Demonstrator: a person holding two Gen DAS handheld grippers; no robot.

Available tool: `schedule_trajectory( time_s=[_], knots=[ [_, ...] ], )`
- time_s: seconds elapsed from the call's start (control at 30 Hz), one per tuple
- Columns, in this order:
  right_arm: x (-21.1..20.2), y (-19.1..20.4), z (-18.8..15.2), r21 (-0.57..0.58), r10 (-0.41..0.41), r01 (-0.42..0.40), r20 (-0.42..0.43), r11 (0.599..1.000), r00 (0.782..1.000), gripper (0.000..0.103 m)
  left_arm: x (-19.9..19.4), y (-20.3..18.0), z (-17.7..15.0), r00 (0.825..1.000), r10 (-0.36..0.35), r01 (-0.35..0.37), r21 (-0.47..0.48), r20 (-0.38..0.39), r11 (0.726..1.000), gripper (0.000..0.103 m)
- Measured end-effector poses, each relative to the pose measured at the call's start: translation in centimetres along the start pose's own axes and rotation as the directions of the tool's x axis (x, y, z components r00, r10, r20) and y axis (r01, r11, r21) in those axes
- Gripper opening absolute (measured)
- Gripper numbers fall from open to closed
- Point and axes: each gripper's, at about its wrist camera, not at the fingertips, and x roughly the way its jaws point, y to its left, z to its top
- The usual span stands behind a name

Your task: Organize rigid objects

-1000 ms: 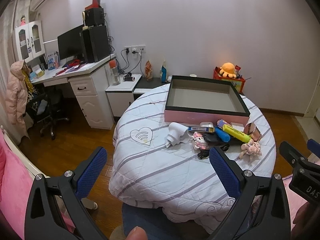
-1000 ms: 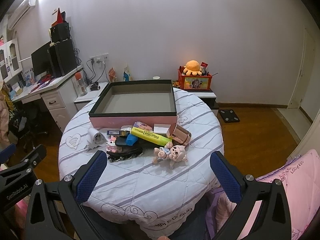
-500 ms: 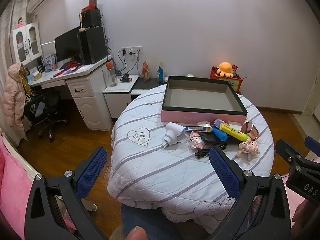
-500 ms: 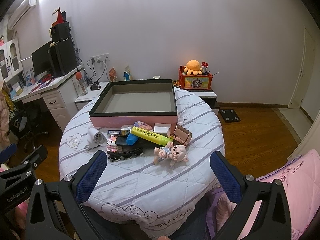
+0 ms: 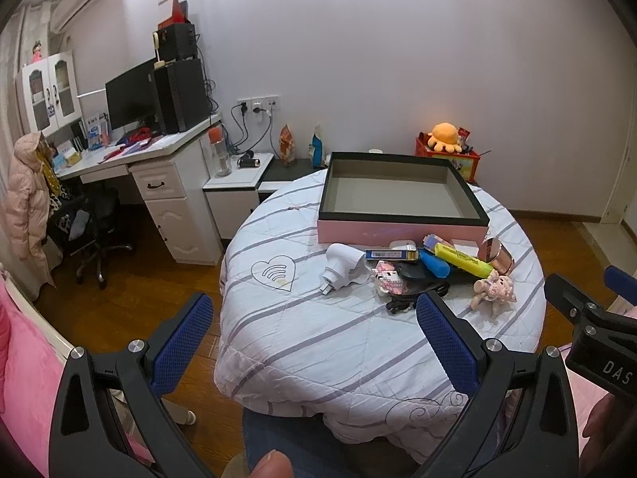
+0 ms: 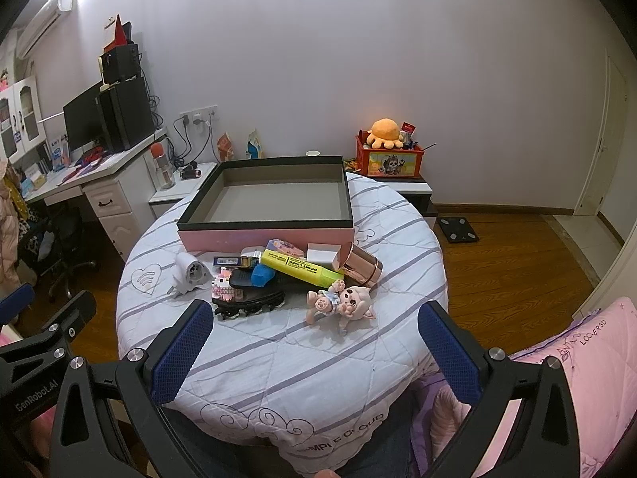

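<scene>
A cluster of rigid objects lay at the centre of the right wrist frame, on a round table [image 6: 278, 358] under a striped quilted cover. The yellow highlighter [image 6: 300, 267] rested tilted across a black comb-edged stand [image 6: 249, 298], with a blue marker [image 6: 262, 277] just beside it. A rose-gold cylinder [image 6: 360, 267] lay on its side touching the highlighter's right end. A pig figurine [image 6: 342, 302] lay in front, slightly apart from the pile. A white plug adapter [image 6: 190, 275] occupied the left edge of the cluster. Directly behind the pile stood the open pink box [image 6: 266, 238], its interior bare. The right gripper [image 6: 314, 350] was spread wide and gripped nothing, low in the frame. The left gripper [image 5: 314, 342] was likewise spread wide and unloaded, short of the table edge.
</scene>
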Motion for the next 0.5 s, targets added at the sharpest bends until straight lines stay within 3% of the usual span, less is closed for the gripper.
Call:
schedule_trajectory(
  time_s=[0.23, 0.5],
  knots=[
    [0.9, -0.7, -0.3, 0.011, -0.001, 0.001, -0.023, 1.000, 1.000, 0.103, 1.1, 0.3, -0.2, 1.000, -0.003, 0.003, -0.013, -0.004, 1.000, 0.103],
    [4.9, -1.4, -0.7, -0.009, 0.002, -0.003, -0.095, 1.000, 0.995, 0.103, 5.2, 0.3, -0.4, 0.998, -0.020, 0.020, -0.011, -0.052, 1.000, 0.103]
  ],
)
